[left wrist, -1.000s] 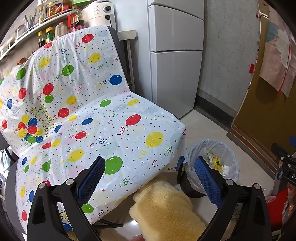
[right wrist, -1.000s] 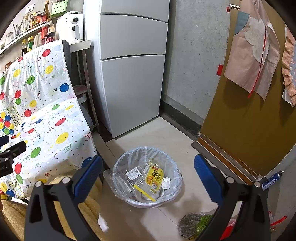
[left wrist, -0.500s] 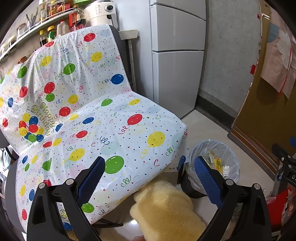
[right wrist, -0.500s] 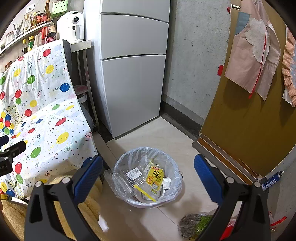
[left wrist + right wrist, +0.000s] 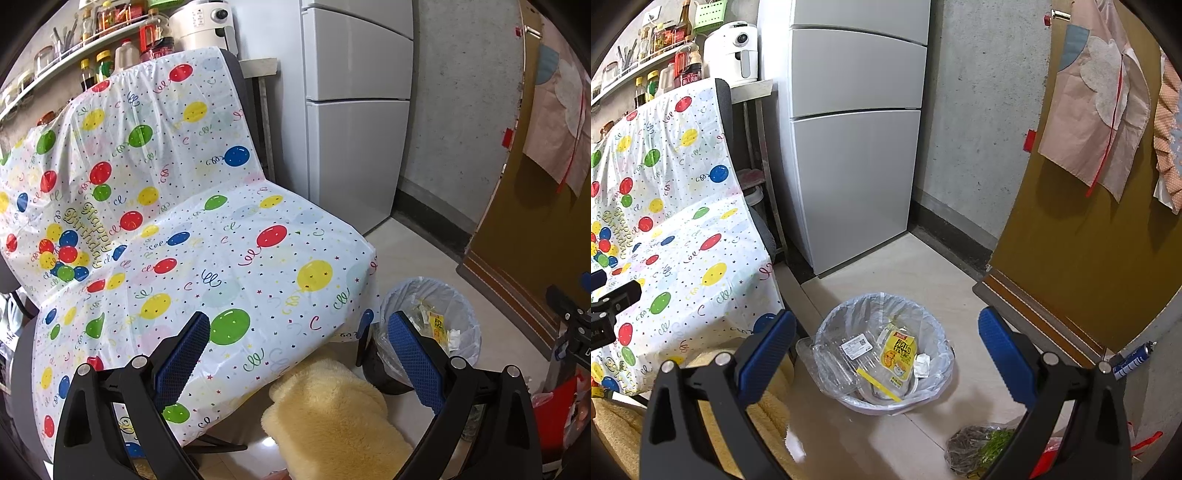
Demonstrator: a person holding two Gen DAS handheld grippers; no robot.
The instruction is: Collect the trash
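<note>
Trash bin [image 5: 884, 350] with clear liner sits on the tile floor [image 5: 923, 273], in front of the white fridge [image 5: 855, 147] and just right of the sofa's front corner. Inside it: yellow snack wrapper [image 5: 898, 354], clear plastic packaging with a white label [image 5: 855, 347], small crumpled white scrap [image 5: 921, 365]. Right gripper [image 5: 886, 343] is above the bin, bin framed right between its blue pads [image 5: 768, 354]; jaws spread wide, nothing held. Left gripper [image 5: 299, 350] is also spread wide and empty, aimed at the sofa's front edge; in the left wrist view the bin [image 5: 430, 321] is low right, partly behind the right-hand pad [image 5: 413, 358]. Sofa is draped in a balloon-print "Happy Birthday" cover [image 5: 177, 236], no loose items visible on it. Yellow fluffy cushion [image 5: 332, 417] lies below the sofa edge, just beside the bin. On the floor near the right edge of the right wrist view: bag of greens [image 5: 982, 446] and a blue spray can [image 5: 1134, 360], both apart from the bin. White appliance [image 5: 733, 53] and bottles on the shelf [image 5: 646, 62] behind the sofa. Pink cloth [image 5: 1097, 110] hangs on the brown door [image 5: 1089, 258].
</note>
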